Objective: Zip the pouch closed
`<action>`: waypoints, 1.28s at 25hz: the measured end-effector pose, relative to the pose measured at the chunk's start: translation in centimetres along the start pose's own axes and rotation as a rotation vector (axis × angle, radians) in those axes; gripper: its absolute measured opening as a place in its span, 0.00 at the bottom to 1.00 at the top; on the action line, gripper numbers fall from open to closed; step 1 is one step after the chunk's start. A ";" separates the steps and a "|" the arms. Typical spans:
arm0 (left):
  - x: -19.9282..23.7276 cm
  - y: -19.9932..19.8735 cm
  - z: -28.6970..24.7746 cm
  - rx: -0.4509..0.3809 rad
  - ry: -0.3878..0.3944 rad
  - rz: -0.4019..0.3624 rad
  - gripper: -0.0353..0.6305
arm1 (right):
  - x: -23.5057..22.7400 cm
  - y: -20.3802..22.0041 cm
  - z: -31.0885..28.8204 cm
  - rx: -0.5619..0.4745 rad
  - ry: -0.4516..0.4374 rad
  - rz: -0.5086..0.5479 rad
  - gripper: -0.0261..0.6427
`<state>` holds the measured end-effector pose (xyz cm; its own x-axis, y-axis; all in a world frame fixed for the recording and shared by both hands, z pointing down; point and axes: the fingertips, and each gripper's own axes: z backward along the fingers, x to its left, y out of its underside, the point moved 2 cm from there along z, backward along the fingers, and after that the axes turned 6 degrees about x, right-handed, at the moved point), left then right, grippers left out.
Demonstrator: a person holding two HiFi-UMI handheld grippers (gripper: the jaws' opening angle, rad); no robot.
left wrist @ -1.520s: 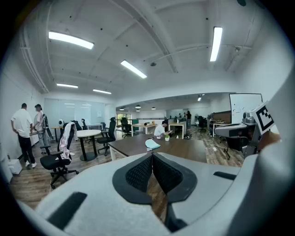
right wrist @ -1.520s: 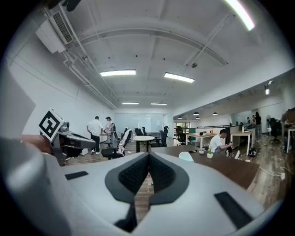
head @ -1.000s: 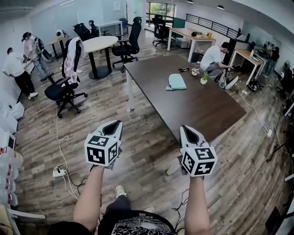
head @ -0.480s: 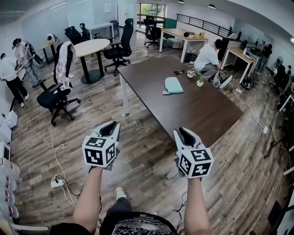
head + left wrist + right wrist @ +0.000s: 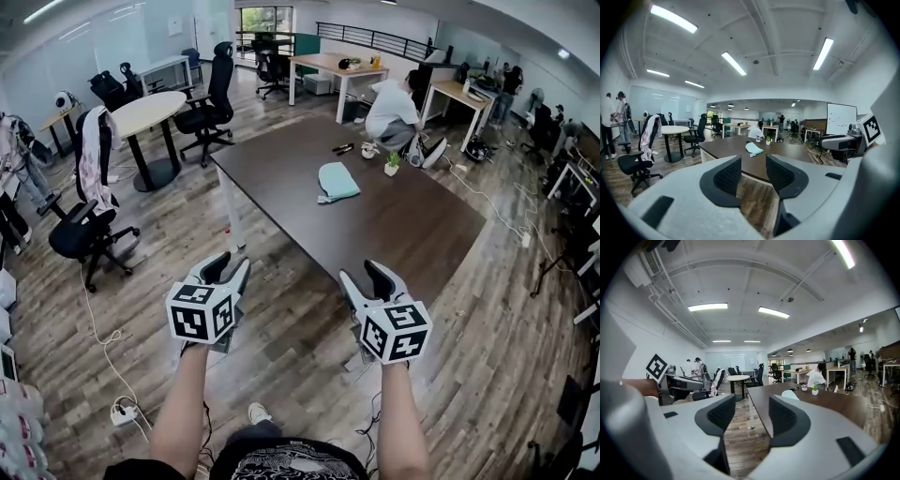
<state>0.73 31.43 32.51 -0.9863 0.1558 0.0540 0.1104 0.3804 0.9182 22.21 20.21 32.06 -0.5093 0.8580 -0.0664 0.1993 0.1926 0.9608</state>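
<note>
Well, we are only approaching: left gripper (image 5: pixel 226 269) and right gripper (image 5: pixel 367 279) have just been opening, jaws apart and empty. The pouch (image 5: pixel 337 180) lies at twelve o'clock on the table (image 5: pixel 412 234), well apart from both; next we must step in and reach it.

I see a mint-green pouch (image 5: pixel 337 180) and a dark brown table (image 5: pixel 412 225). The floor (image 5: pixel 169 234) is streaky grey-brown planks; the chair (image 5: pixel 214 94) is black.

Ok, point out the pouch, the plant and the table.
pouch (image 5: pixel 337 180), head view, middle of its teal face.
plant (image 5: pixel 391 170), head view, its white pot.
table (image 5: pixel 403 225), head view, bare dark top near the pouch.
</note>
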 end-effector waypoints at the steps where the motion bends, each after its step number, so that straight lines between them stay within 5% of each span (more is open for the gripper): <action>1: 0.5 -0.3 -0.5 0.001 0.015 -0.002 0.27 | 0.2 -0.2 -0.5 0.002 0.009 -0.003 0.37; 15: 7.6 -2.5 -4.5 0.008 0.128 -0.043 0.51 | 1.4 -2.5 -4.8 -0.001 0.209 -0.052 0.59; 32: 9.9 -4.0 -7.6 0.006 0.181 -0.065 0.53 | 1.3 -4.7 -6.7 0.026 0.307 -0.027 0.62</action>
<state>-10.45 24.55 32.39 -0.9973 -0.0356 0.0648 0.0458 0.3897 0.9198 15.05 17.23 29.26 -0.7430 0.6693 -0.0031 0.2021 0.2287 0.9523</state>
